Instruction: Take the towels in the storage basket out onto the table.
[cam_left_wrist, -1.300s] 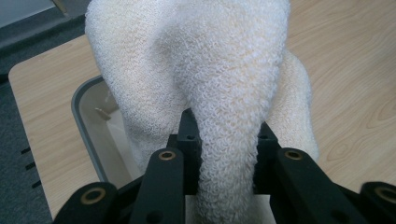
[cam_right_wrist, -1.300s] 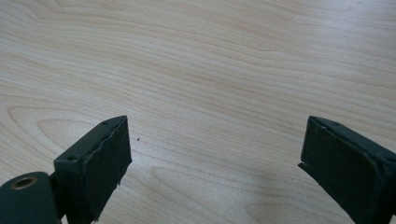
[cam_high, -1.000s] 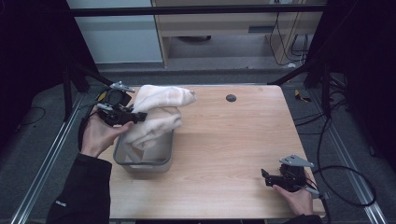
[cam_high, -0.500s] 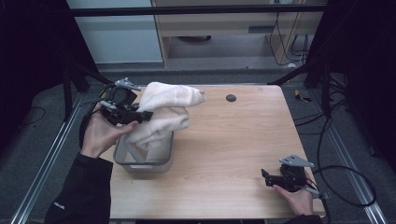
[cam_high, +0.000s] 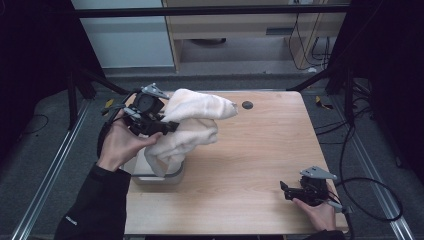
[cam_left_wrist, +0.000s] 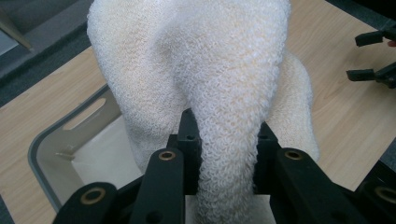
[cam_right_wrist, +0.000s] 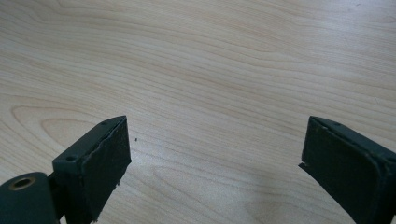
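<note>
Between my left gripper's (cam_left_wrist: 224, 154) jaws I pinch a cream towel (cam_high: 192, 122) — it hangs over the grey bin (cam_high: 160, 176), bulk toward table centre. My right gripper (cam_high: 292, 191) rests well apart, jaws wide, holding nothing.

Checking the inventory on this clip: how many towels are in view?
1: a cream towel, clamped in the left gripper and hanging over the grey bin at the table's left. More could lie hidden inside the bin.
</note>
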